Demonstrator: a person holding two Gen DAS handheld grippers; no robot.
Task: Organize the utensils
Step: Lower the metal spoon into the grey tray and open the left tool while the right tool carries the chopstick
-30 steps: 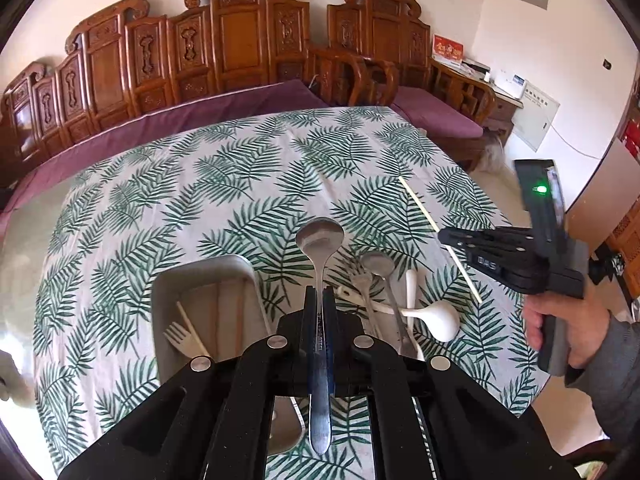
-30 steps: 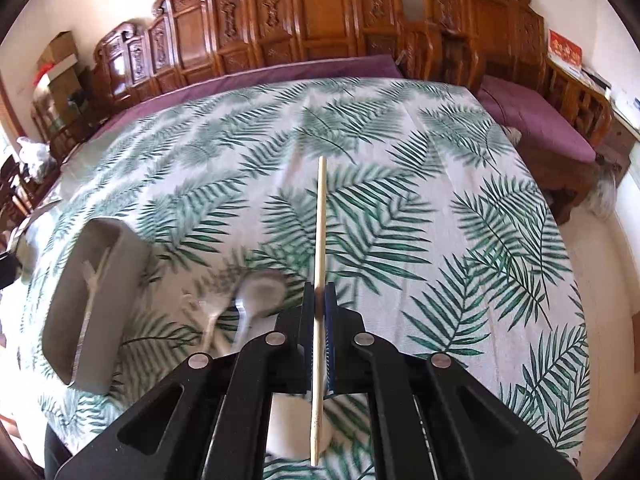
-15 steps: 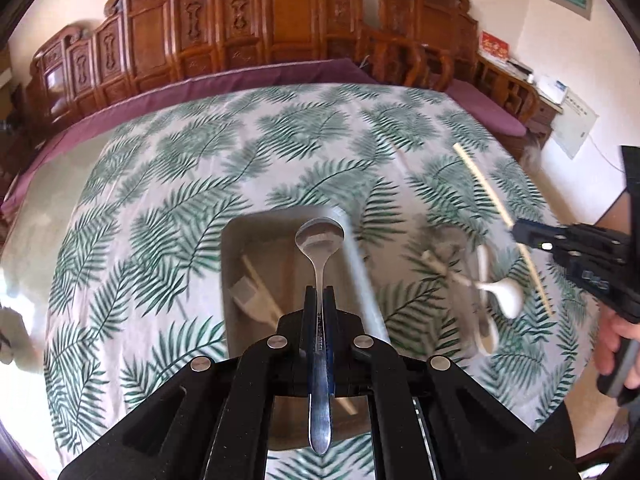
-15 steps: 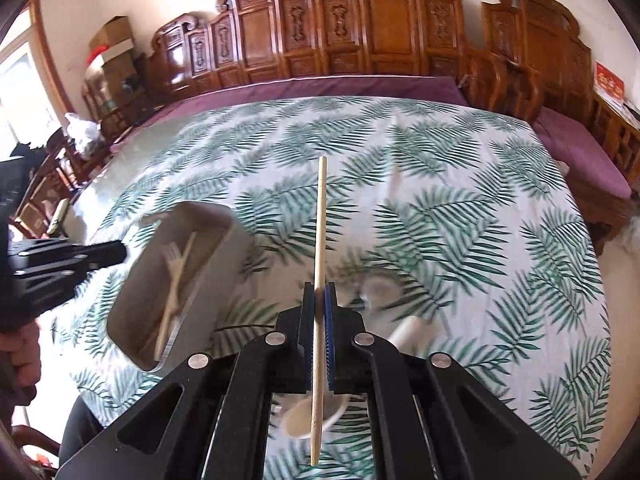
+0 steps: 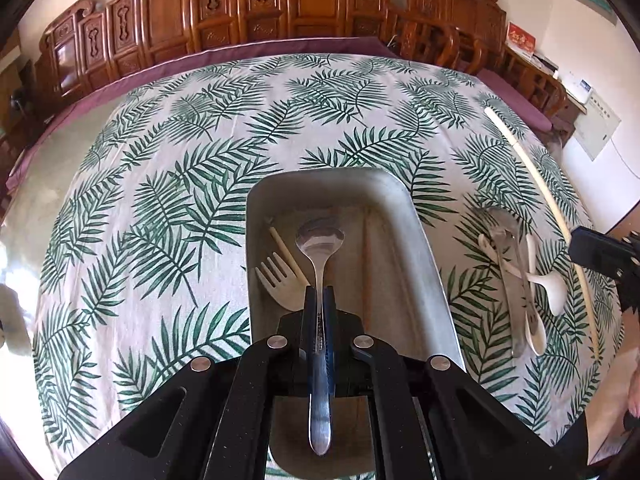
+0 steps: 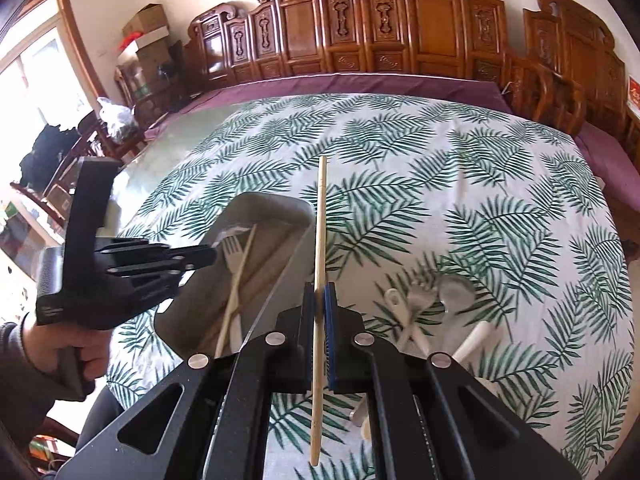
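My left gripper [image 5: 319, 294] is shut on a metal spoon [image 5: 320, 240] and holds it over the grey tray [image 5: 416, 216]. The tray holds a pale fork [image 5: 280, 280] and a chopstick [image 5: 286, 250]. My right gripper [image 6: 319, 292] is shut on a wooden chopstick [image 6: 320, 216], just right of the tray [image 6: 288, 256]. That chopstick shows in the left wrist view [image 5: 532, 176]. The left gripper shows in the right wrist view [image 6: 200, 256], above the tray's near end. A pile of loose utensils [image 5: 516, 264] lies right of the tray.
The table has a palm-leaf cloth [image 5: 200, 152]. The loose pile, with white spoons and a metal spoon [image 6: 432, 300], lies on the cloth. Carved wooden chairs [image 6: 360, 40] line the far side. Boxes and clutter [image 6: 140, 48] stand at the left.
My left gripper moved left with the spoon until it hangs over the tray. My right gripper swung left with the chopstick toward the tray's right wall.
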